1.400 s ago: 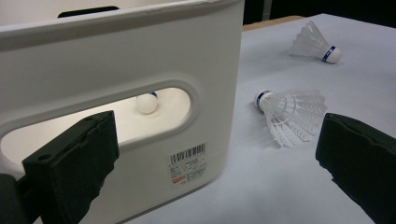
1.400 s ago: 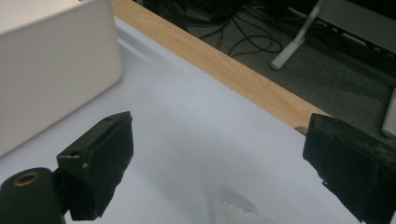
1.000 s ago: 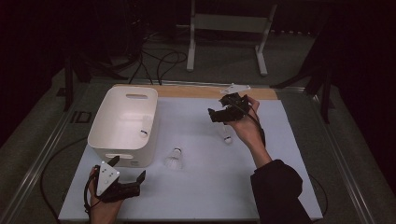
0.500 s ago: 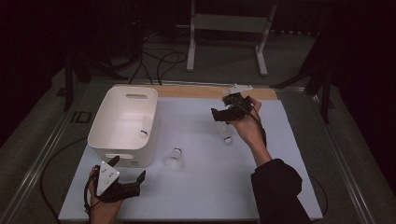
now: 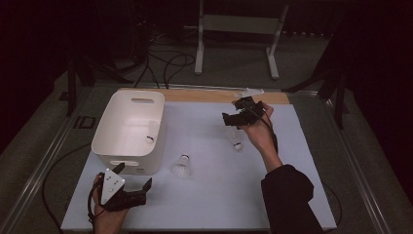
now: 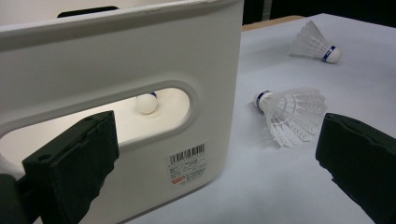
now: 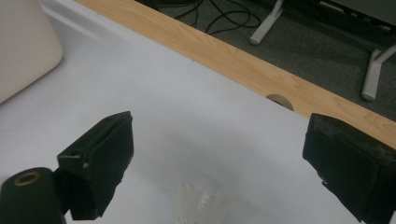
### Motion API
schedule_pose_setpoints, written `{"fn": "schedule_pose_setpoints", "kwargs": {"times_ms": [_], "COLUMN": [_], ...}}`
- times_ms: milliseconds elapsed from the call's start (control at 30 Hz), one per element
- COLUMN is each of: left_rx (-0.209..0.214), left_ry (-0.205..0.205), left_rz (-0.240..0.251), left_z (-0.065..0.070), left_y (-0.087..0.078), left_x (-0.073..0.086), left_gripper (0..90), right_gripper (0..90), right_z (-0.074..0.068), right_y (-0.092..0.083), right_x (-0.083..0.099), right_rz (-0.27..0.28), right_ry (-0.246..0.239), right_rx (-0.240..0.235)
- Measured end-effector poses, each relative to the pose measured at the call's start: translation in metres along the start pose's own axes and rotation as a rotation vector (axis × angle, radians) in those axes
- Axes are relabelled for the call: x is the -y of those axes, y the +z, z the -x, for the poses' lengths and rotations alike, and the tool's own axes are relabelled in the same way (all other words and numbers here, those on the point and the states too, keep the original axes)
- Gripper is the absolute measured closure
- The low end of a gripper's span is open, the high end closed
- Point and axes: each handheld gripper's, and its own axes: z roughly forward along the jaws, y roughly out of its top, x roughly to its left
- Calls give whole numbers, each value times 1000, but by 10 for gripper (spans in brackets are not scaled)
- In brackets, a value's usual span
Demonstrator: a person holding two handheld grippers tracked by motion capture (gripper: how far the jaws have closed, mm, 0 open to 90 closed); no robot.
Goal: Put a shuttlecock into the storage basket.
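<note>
High view: the right gripper (image 5: 233, 119), jaws spread and empty, is held above a white feathered shuttlecock (image 5: 236, 142) lying on the white table sheet (image 5: 214, 195). The left gripper (image 5: 132, 181), jaws also apart, rests near the table's front edge beside the white plastic tub (image 5: 127, 127). A second white shuttlecock (image 5: 182, 166) lies just right of the tub; a third (image 6: 146, 102) sits inside it.
</note>
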Motion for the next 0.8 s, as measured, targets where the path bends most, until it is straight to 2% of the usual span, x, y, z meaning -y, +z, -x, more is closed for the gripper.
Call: {"fn": "schedule_pose_setpoints", "kwargs": {"times_ms": [500,633,800], "left_rx": [-3,-3,-4], "left_ry": [0,0,-1], "left_rz": [0,0,0], "left_z": [0,0,-1], "left_y": [0,0,0], "left_x": [0,0,0], "left_gripper": [0,1,0], "right_gripper": [92,93,103], "right_z": [3,5,5], "right_y": [12,15,23], "right_x": [4,5,9], "right_rz": [-30,-34,-67], "right_ry": [7,23,22], "right_rx": [12,15,22]}}
